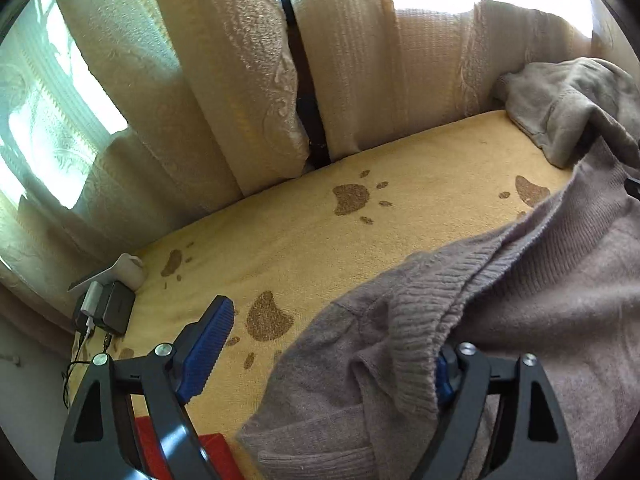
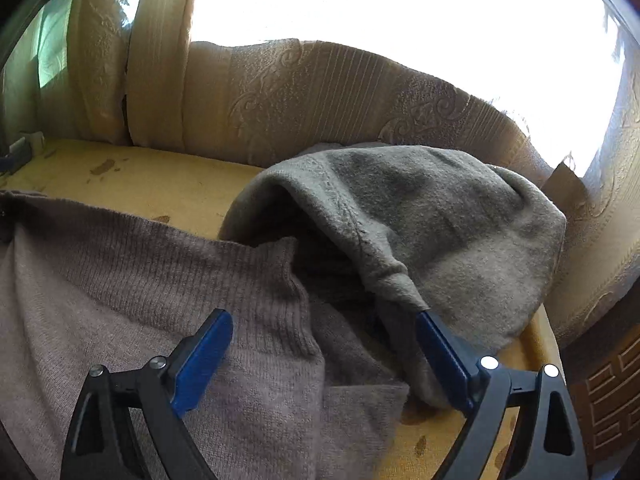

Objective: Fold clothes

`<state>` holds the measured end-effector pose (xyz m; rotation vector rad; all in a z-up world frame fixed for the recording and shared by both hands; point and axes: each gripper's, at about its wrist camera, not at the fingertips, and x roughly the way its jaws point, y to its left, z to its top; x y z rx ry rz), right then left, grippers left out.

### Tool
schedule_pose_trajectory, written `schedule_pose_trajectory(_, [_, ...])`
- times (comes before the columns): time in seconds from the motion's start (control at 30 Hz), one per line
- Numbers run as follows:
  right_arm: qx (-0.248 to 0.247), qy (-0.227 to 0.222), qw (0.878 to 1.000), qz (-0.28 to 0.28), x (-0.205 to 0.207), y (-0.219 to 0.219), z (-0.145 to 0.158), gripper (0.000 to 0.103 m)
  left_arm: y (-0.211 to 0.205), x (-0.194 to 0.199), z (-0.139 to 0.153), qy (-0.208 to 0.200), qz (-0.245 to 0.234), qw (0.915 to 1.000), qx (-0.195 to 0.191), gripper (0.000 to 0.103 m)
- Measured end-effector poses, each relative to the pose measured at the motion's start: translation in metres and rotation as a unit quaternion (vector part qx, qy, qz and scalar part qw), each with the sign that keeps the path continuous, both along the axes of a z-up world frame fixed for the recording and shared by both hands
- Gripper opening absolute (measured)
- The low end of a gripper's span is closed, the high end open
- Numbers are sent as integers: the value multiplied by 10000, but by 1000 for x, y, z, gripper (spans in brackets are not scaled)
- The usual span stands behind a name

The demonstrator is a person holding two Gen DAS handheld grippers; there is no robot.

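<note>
Mauve knit sweater (image 2: 120, 272) under open right claw (image 2: 324, 356), unpinched

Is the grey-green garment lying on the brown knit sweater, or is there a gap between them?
Touching. The right wrist view shows the grey-green garment draped over the edge of the brown knit sweater, its hanging fold resting on the knit with no yellow cover visible between them.

So there's a mauve-brown ribbed knit sweater (image 1: 520, 300) lying rumpled on the yellow paw-print cover, with its thick ribbed hem edge bunched and folded over near the front. Behind it on the right sits a grey-green fleece garment (image 2: 440, 220), heaped in a soft mound against the back cushion. One stitched edge of it droops down onto the sweater.
</note>
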<state>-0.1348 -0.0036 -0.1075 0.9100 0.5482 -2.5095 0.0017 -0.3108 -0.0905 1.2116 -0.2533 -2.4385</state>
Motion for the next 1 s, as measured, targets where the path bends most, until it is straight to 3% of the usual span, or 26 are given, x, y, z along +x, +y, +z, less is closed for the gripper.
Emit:
schedule_pose_trajectory(0.13, [-270, -69, 9987, -425, 13, 23, 15, 95, -7, -11, 5, -68, -6, 9999, 147, 89])
schedule_pose_trajectory(0.2, [-527, -159, 9974, -465, 28, 32, 23, 95, -10, -22, 8, -202, -141, 9973, 686, 89])
schedule_pose_trajectory(0.27, [-786, -221, 9956, -450, 42, 39, 28, 95, -20, -28, 13, -162, -132, 9847, 1731, 89])
schedule_pose_trajectory(0.33, [-942, -316, 9946, -297, 55, 39, 28, 95, -35, -31, 17, 50, 42, 9571, 2897, 89])
schedule_pose_trajectory(0.37, [-1014, -366, 9939, -223, 61, 40, 28, 95, -41, -31, 19, 141, 163, 9485, 3161, 89])
schedule_pose_trajectory(0.43, [-1066, -497, 9930, -107, 66, 34, 23, 95, -49, -30, 23, 305, 452, 9433, 3275, 89])
schedule_pose_trajectory(0.5, [-1143, -667, 9912, 21, 65, 25, 12, 95, -49, -32, 24, 218, 674, 9573, 2803, 89])
schedule_pose_trajectory(0.6, [-1073, -965, 9895, 119, 64, 15, -8, 95, -45, -38, 19, -156, 923, 9806, 1722, 89])
schedule_pose_trajectory(0.67, [-879, -1231, 9885, 50, 57, 8, -21, 95, -48, -38, 17, -268, 1019, 9835, 1469, 89])
schedule_pose_trajectory(0.87, [-926, -1310, 9870, -37, 58, 12, -23, 96, -77, -7, 14, 469, 1534, 9488, 2720, 89])
schedule_pose_trajectory(1.0, [-910, -1376, 9863, 63, 55, 10, -25, 102, -59, 28, -2, 473, 1261, 9428, 3051, 89])
